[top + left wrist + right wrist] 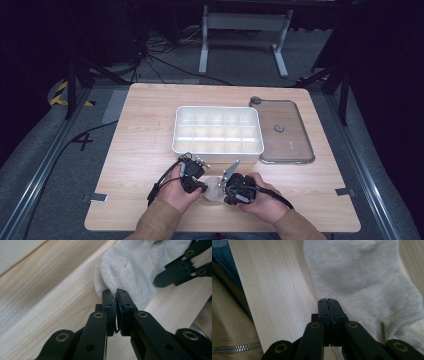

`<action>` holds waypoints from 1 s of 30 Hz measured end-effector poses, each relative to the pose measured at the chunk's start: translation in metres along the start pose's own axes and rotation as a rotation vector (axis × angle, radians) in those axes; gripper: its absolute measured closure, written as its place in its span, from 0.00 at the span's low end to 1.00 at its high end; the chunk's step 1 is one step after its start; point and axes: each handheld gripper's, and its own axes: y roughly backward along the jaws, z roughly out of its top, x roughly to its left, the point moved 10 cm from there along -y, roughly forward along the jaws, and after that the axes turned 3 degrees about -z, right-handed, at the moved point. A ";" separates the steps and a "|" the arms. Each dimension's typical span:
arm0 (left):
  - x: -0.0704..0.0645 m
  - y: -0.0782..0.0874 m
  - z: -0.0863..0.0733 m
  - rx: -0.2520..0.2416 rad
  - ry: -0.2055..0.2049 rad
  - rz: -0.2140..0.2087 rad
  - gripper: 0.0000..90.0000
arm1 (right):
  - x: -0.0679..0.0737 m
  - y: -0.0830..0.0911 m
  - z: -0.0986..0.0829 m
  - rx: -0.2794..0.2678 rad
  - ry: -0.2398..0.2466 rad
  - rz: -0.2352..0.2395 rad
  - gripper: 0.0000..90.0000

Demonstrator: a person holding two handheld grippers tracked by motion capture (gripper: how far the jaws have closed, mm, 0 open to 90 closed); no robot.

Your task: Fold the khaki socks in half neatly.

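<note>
Here | left gripper (116,293) clamps sock (130,267) edge | right gripper (328,301) pinched closed, fabric barely visible between.

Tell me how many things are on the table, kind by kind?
Pale sock, pinched by the left gripper and the right gripper: 1
White divided box: 1
Clear lid beside the box: 1
Total: 3
</note>
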 end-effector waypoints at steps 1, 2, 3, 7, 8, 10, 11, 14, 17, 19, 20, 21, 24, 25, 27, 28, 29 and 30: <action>-0.001 0.001 0.001 -0.011 -0.003 -0.005 0.95 | 0.000 0.000 0.000 0.000 0.000 0.000 1.00; -0.002 0.004 0.003 -0.021 -0.011 -0.009 0.95 | 0.000 0.000 0.000 -0.001 0.001 0.001 1.00; -0.005 0.007 0.005 -0.038 -0.024 -0.029 0.95 | 0.000 0.000 0.000 -0.002 0.001 0.001 1.00; -0.010 0.015 0.011 -0.092 -0.031 -0.051 0.95 | 0.000 0.000 -0.001 -0.001 -0.004 0.010 1.00; -0.011 0.016 0.012 -0.104 -0.039 -0.060 0.95 | 0.000 0.000 -0.001 -0.005 -0.006 0.011 1.00; -0.013 0.018 0.013 -0.105 -0.041 -0.067 0.95 | 0.000 0.000 -0.001 -0.007 -0.003 0.012 1.00; -0.013 0.018 0.013 -0.104 -0.048 -0.064 0.95 | 0.000 0.000 -0.001 -0.007 -0.004 0.013 1.00; -0.014 0.018 0.013 -0.101 -0.047 -0.065 0.96 | 0.000 0.000 -0.001 -0.009 -0.004 0.012 1.00; -0.014 0.018 0.014 -0.105 -0.048 -0.067 0.96 | 0.000 0.000 -0.001 -0.011 -0.005 0.009 1.00; -0.015 0.018 0.015 -0.108 -0.046 -0.069 0.96 | 0.000 0.000 -0.001 -0.015 -0.003 0.004 1.00; -0.015 0.018 0.015 -0.105 -0.049 -0.071 0.96 | 0.000 0.001 -0.001 -0.017 0.004 -0.001 1.00; -0.015 0.018 0.015 -0.105 -0.049 -0.071 0.96 | 0.000 0.001 -0.001 -0.017 0.004 -0.001 1.00; -0.016 0.020 0.013 -0.088 -0.050 -0.075 0.96 | -0.002 0.008 0.000 -0.049 -0.001 -0.003 1.00; -0.015 0.021 0.013 -0.085 -0.049 -0.075 0.96 | -0.005 0.014 0.001 -0.069 -0.021 -0.008 1.00; -0.015 0.022 0.013 -0.078 -0.046 -0.075 0.96 | -0.012 0.022 -0.002 -0.080 -0.042 -0.026 1.00; -0.015 0.023 0.013 -0.077 -0.050 -0.075 0.96 | -0.016 0.026 -0.005 -0.083 -0.059 -0.030 1.00; -0.015 0.023 0.013 -0.076 -0.050 -0.075 0.96 | -0.021 0.028 -0.009 -0.082 -0.075 -0.037 1.00; -0.015 0.023 0.013 -0.078 -0.049 -0.076 0.96 | -0.026 0.030 -0.013 -0.079 -0.096 -0.039 1.00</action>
